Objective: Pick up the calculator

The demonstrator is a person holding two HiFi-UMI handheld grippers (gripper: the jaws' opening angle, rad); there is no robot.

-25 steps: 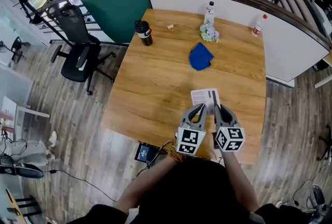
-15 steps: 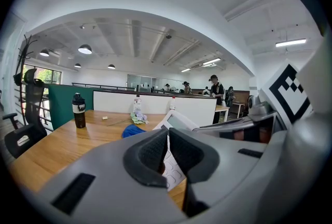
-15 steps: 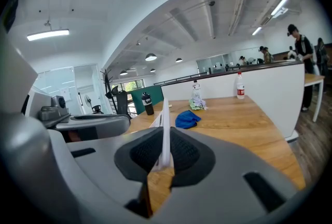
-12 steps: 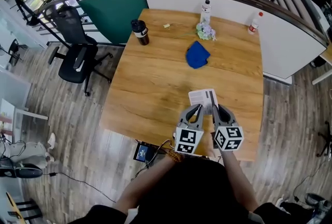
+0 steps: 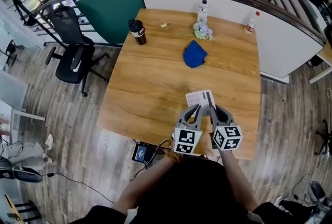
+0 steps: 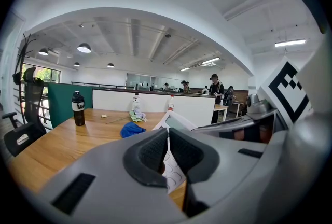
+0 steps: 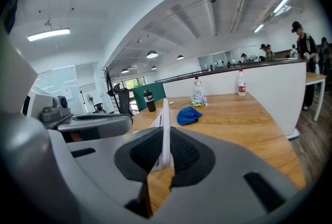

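A white calculator [image 5: 201, 99] is held low over the near end of the wooden table [image 5: 150, 88]. My right gripper [image 5: 215, 110] is shut on its near edge. In the right gripper view the calculator [image 7: 165, 129] stands edge-on, pinched between the dark pads of that gripper [image 7: 165, 153]. My left gripper [image 5: 196, 110] sits close beside it on the left, jaws shut with nothing between them. In the left gripper view the shut left gripper [image 6: 168, 137] points along the table, and the calculator's face [image 6: 176, 121] shows just beyond and right of its tips.
A blue cloth [image 5: 194, 55] lies mid-table. At the far end stand a black bottle [image 5: 137, 32] and a clear bottle [image 5: 202, 10] by crumpled wrapping [image 5: 203, 32]; a red-capped bottle [image 5: 251, 22] sits beyond the right corner. An office chair [image 5: 72, 52] stands left of the table.
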